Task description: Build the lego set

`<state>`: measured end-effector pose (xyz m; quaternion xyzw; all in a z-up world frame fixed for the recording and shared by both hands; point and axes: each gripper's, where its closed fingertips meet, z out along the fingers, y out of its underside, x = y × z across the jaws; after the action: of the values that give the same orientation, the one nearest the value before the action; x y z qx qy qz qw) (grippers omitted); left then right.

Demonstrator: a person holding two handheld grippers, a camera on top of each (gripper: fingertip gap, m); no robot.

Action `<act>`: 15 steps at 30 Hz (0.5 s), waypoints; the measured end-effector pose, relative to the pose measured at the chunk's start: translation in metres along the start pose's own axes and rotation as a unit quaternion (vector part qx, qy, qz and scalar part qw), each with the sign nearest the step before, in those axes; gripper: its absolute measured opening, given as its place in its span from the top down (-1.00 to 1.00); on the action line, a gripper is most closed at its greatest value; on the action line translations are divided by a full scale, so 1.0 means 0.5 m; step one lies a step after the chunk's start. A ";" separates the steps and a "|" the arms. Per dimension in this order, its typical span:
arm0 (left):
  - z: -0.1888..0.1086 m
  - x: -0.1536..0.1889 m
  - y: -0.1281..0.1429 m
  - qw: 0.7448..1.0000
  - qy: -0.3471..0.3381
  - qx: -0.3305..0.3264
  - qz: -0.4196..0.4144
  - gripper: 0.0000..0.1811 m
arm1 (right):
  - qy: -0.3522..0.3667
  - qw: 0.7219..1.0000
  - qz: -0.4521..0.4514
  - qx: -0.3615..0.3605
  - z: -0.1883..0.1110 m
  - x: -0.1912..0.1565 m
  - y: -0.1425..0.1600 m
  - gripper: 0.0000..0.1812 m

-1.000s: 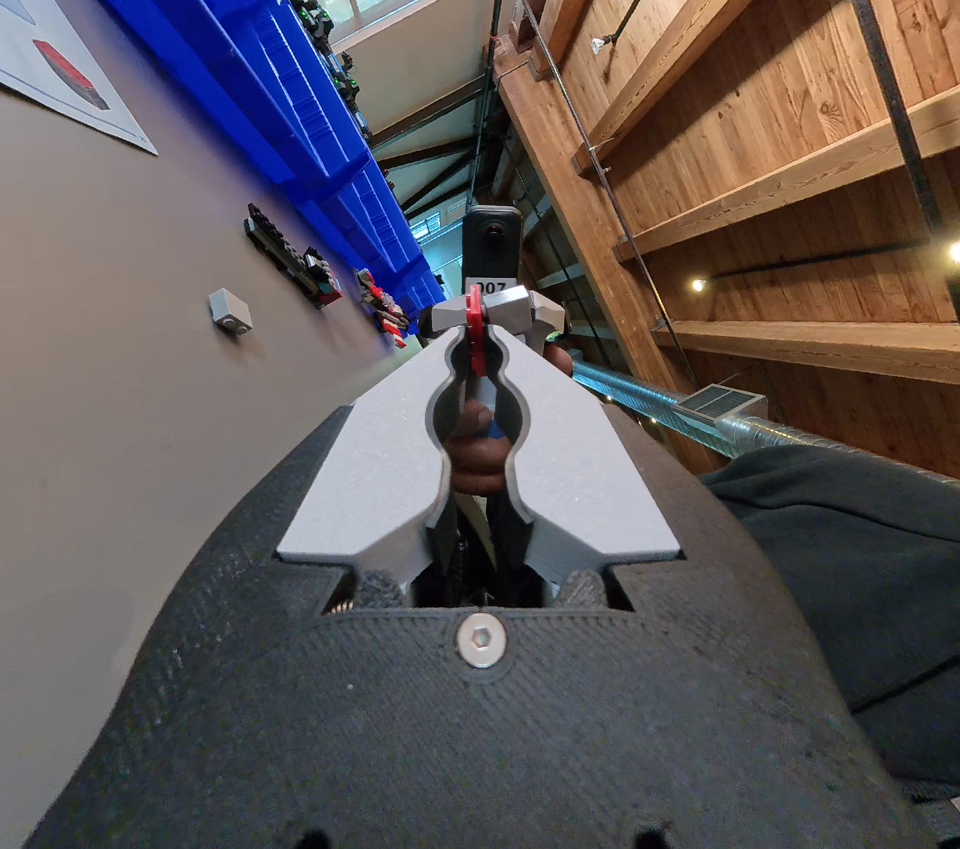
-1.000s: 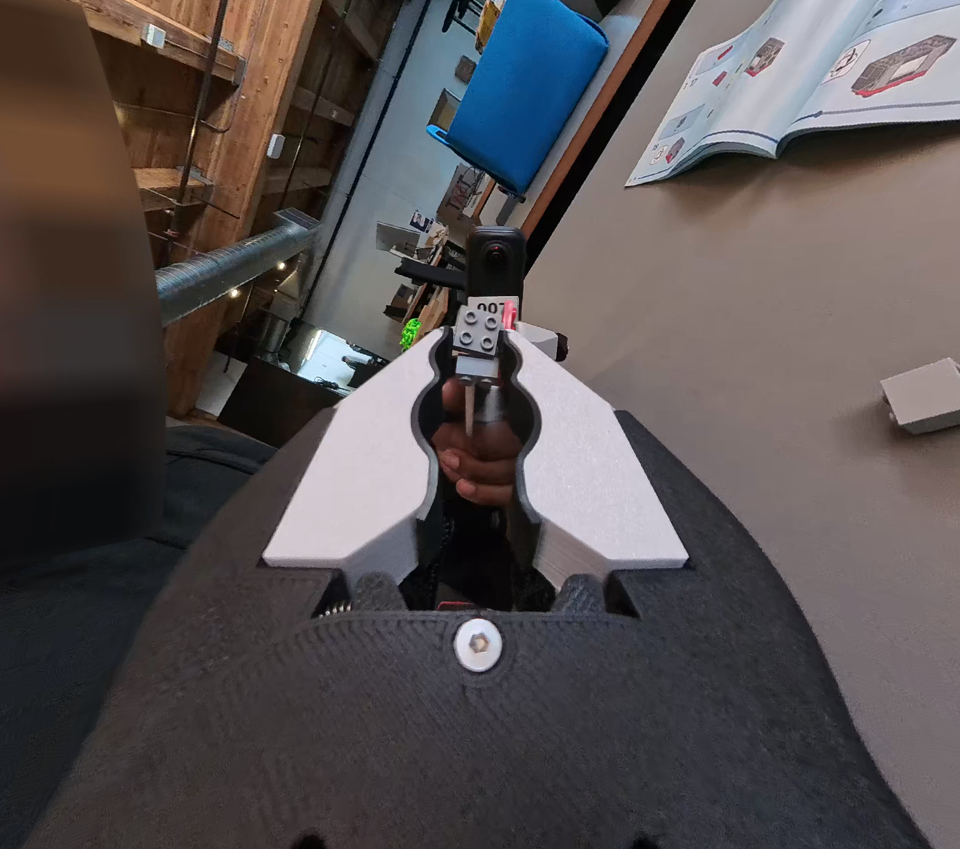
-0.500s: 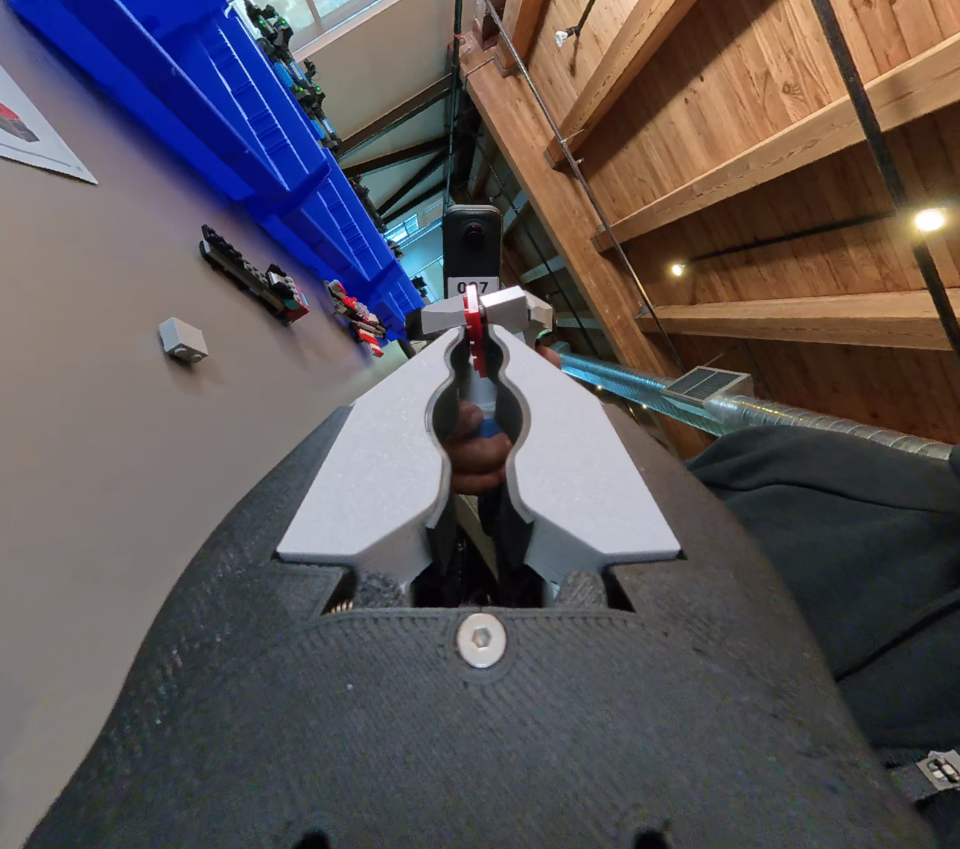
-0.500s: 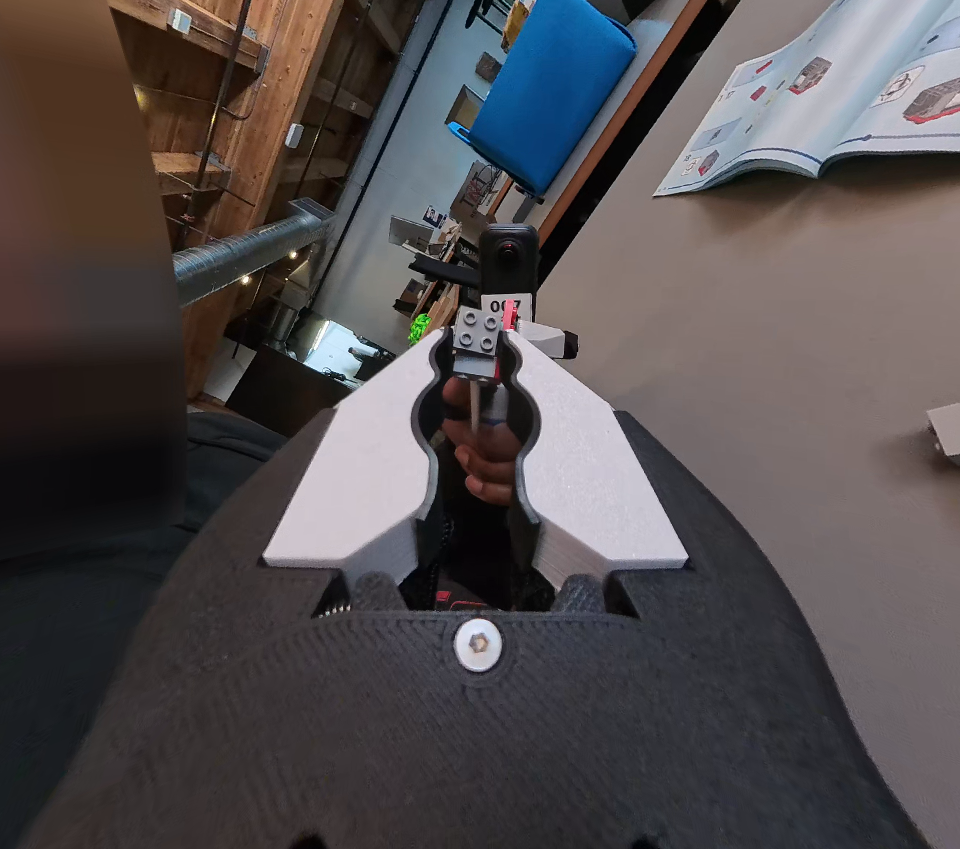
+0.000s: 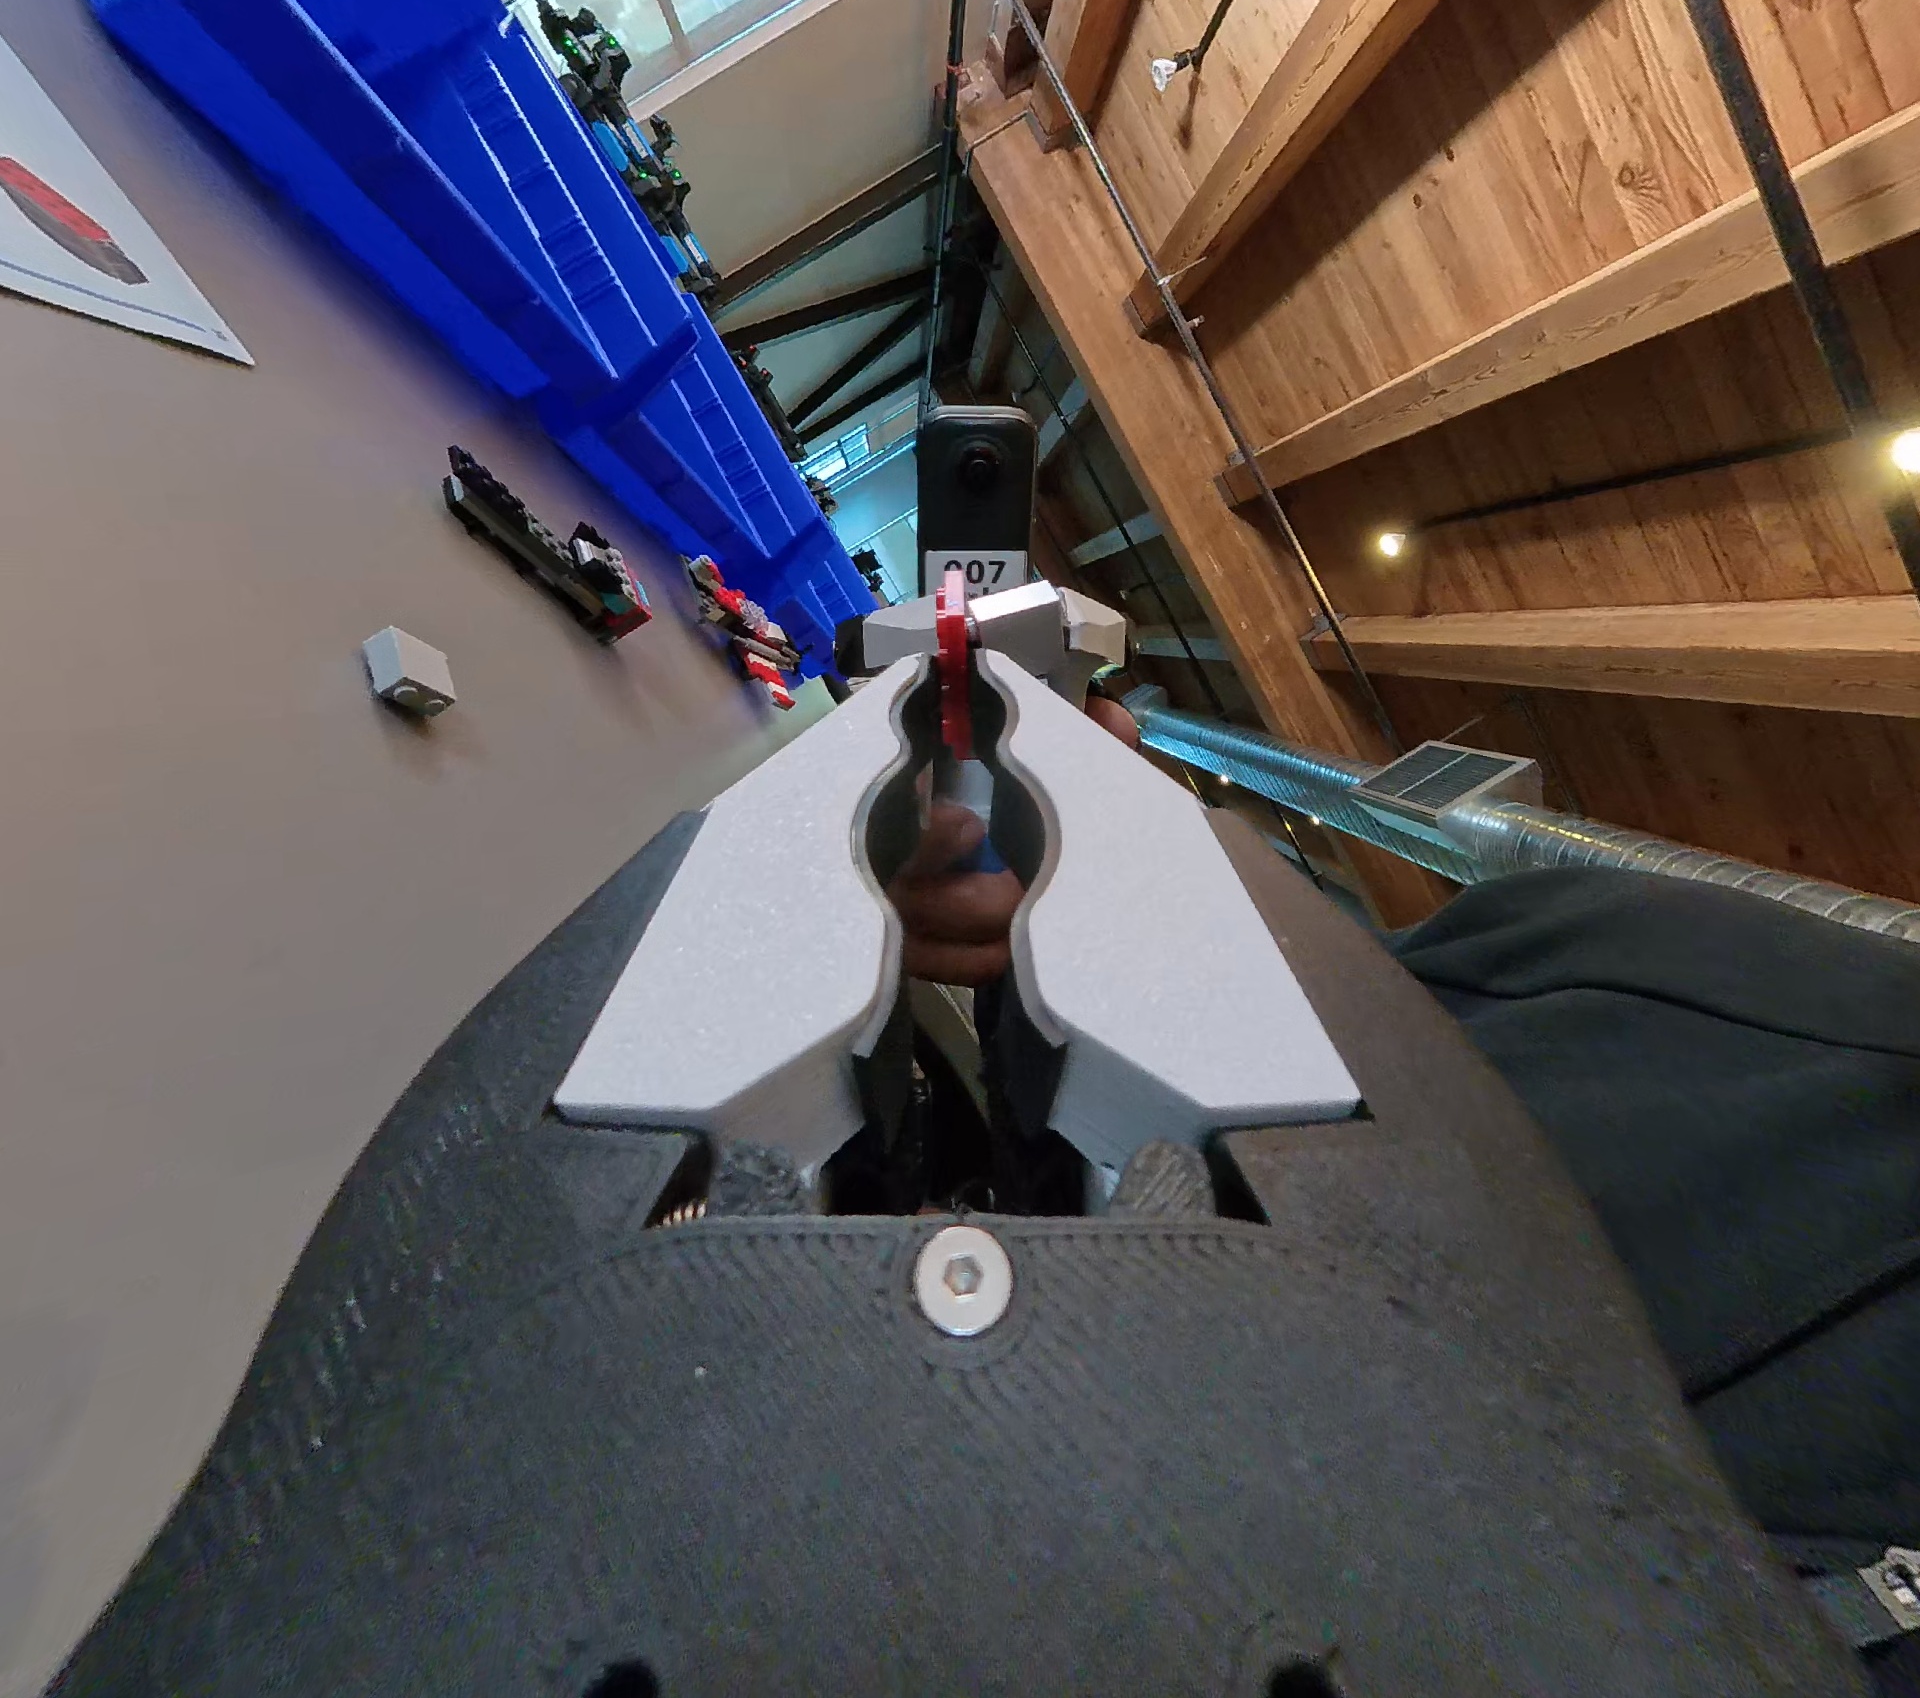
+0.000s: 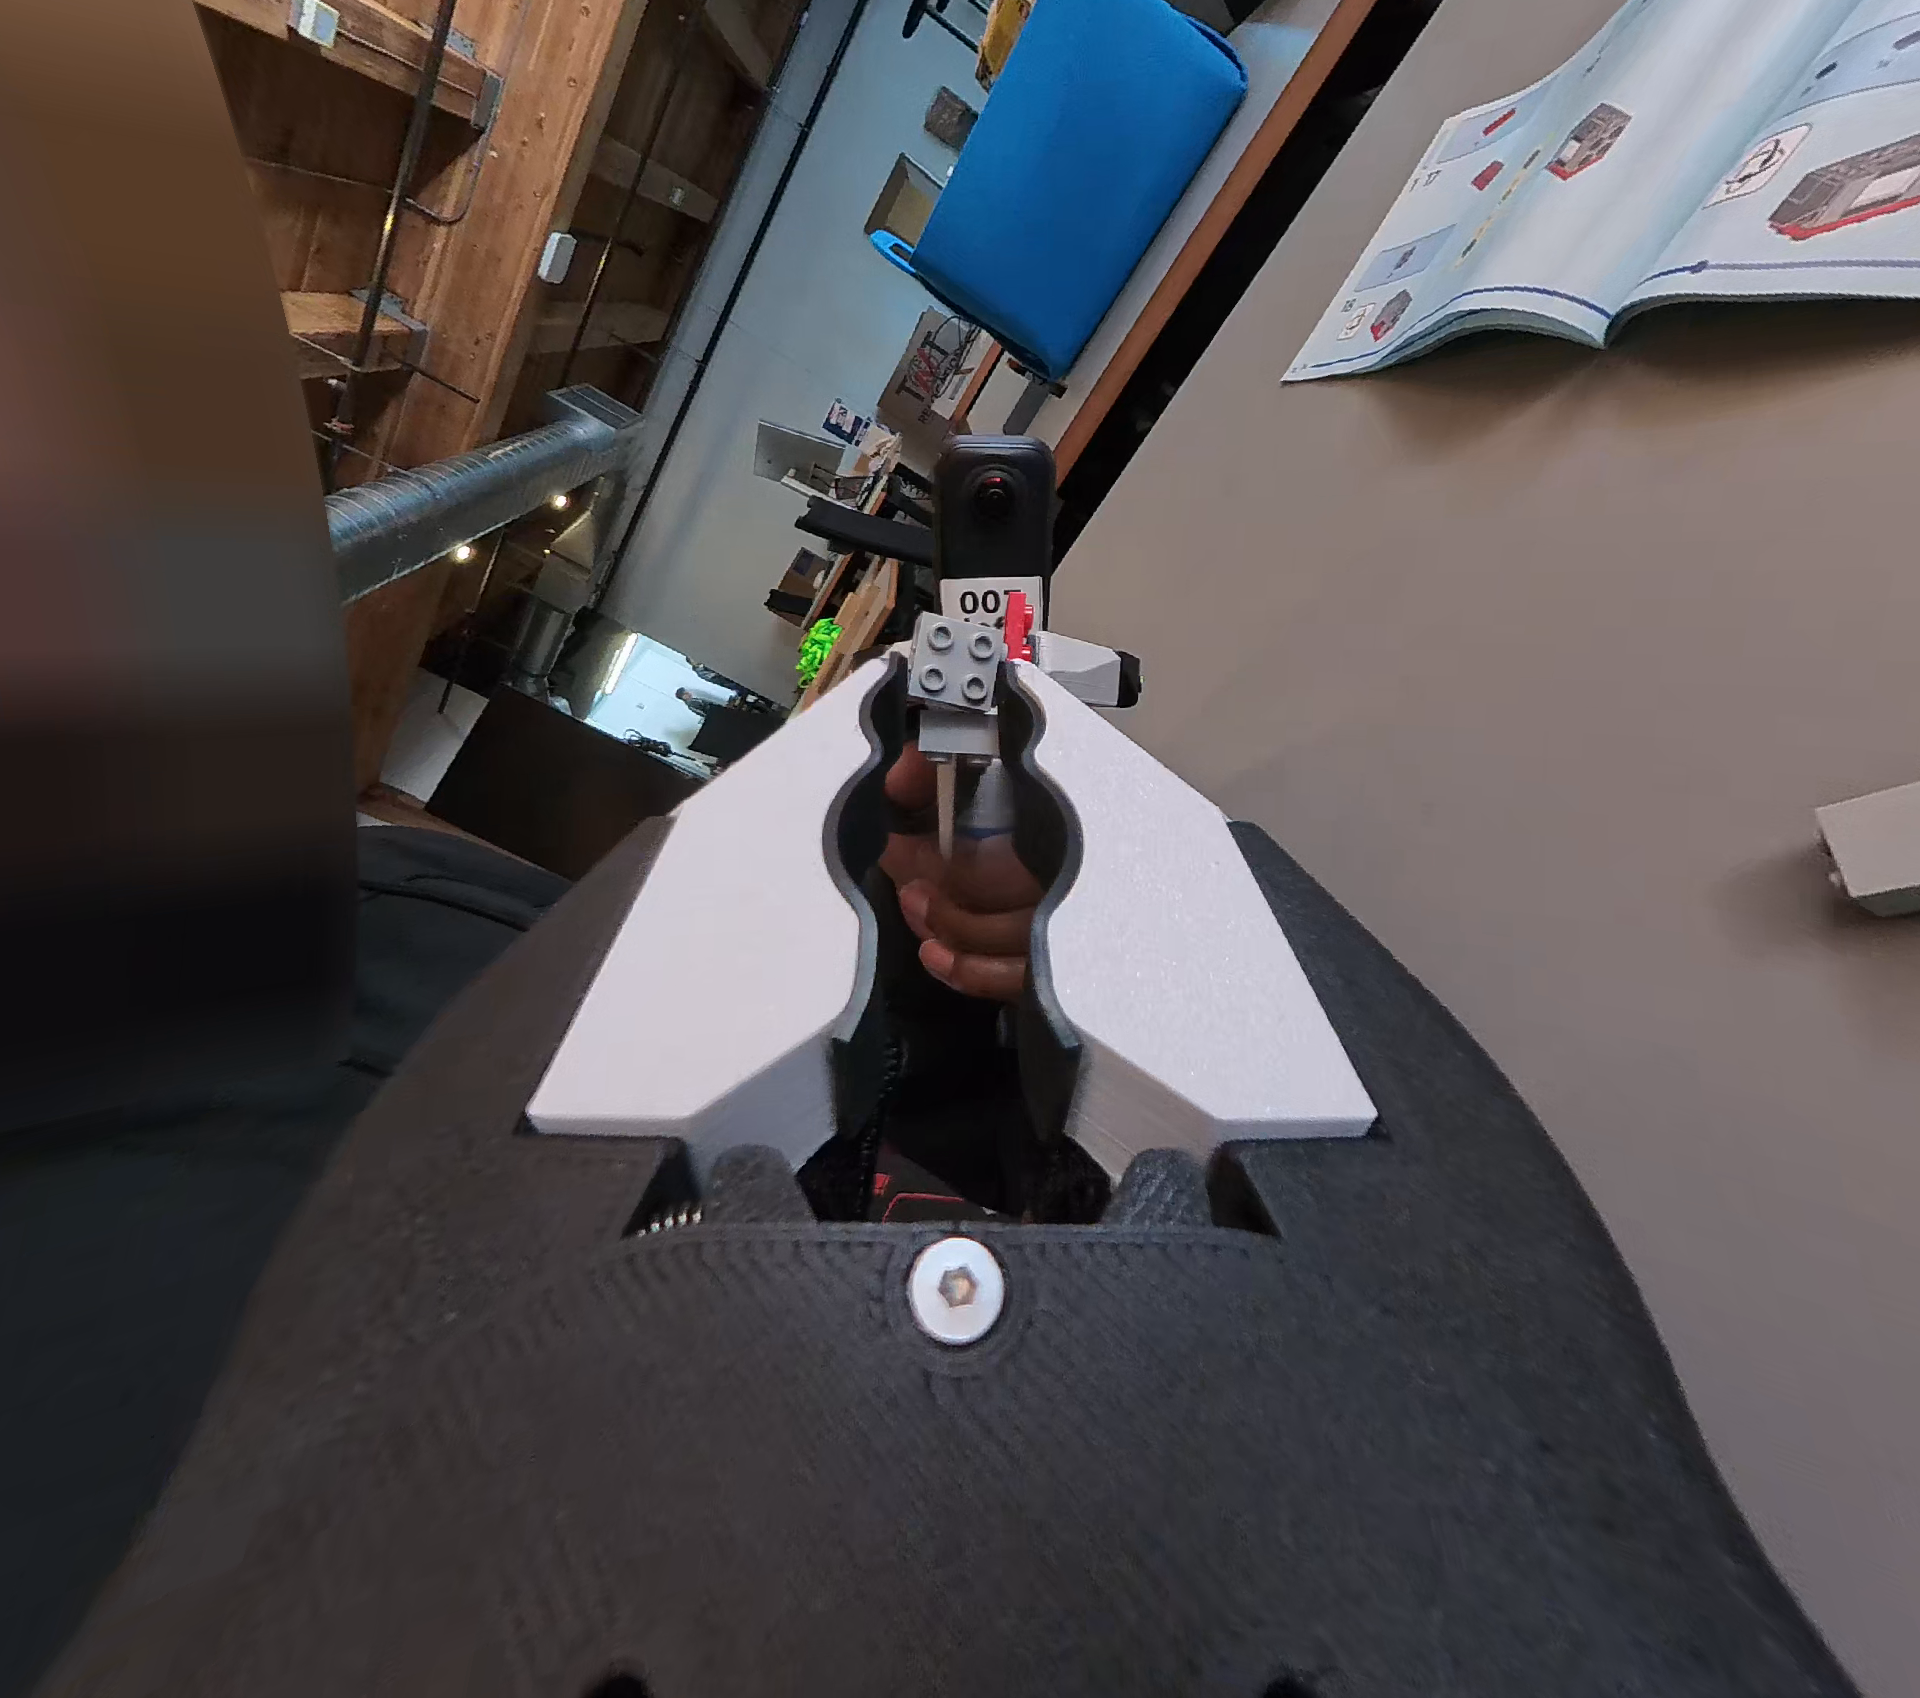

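Observation:
My left gripper (image 5: 954, 663) is shut on a thin red Lego piece (image 5: 952, 692) that I see edge-on. My right gripper (image 6: 952, 663) is shut on a small grey Lego brick (image 6: 954, 669) with studs facing the camera. The two grippers meet tip to tip above the brown table (image 5: 208, 817). The grey brick (image 5: 1013, 609) touches the red piece, whose edge also shows in the right wrist view (image 6: 1018, 625). A hand (image 6: 966, 910) holds the opposite gripper.
On the table lie a loose grey brick (image 5: 408, 672), a long black Lego assembly (image 5: 540, 547) and a red and white assembly (image 5: 748, 630). Blue bins (image 5: 416, 90) line the table's far side. An open instruction booklet (image 6: 1662, 194) and a grey piece (image 6: 1870, 859) lie to the right.
Both grippers stay shut and tip to tip on their pieces. The pair has swung slightly over the table, so the booklet and loose grey brick shift a little in both views.

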<state>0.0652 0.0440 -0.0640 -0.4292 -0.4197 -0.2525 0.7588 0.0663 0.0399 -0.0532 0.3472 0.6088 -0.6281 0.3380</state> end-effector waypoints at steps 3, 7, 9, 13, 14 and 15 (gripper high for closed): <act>0.000 0.001 -0.001 1.000 0.003 0.001 0.001 0.96 | 0.002 1.000 -0.008 -0.002 0.001 -0.002 0.000 0.83; 0.000 0.005 0.000 1.000 0.009 -0.001 0.004 0.96 | -0.001 1.000 -0.012 -0.006 0.001 -0.006 0.001 0.82; -0.001 0.006 0.000 1.000 0.010 -0.001 0.005 0.96 | -0.006 1.000 -0.009 -0.007 0.001 -0.007 0.001 0.82; -0.001 0.005 -0.002 1.000 0.010 0.003 0.005 0.96 | -0.011 1.000 0.000 -0.007 0.001 -0.007 0.003 0.82; -0.001 0.004 -0.003 1.000 0.008 0.005 0.006 0.96 | -0.012 1.000 0.000 -0.006 0.001 -0.008 0.002 0.82; -0.001 0.002 -0.004 1.000 0.006 0.006 0.008 0.96 | -0.014 1.000 0.000 -0.004 0.001 -0.010 0.002 0.82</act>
<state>0.0645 0.0426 -0.0622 -0.4262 -0.4137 -0.2466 0.7657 0.0696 0.0394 -0.0496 0.3374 0.6066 -0.6301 0.3480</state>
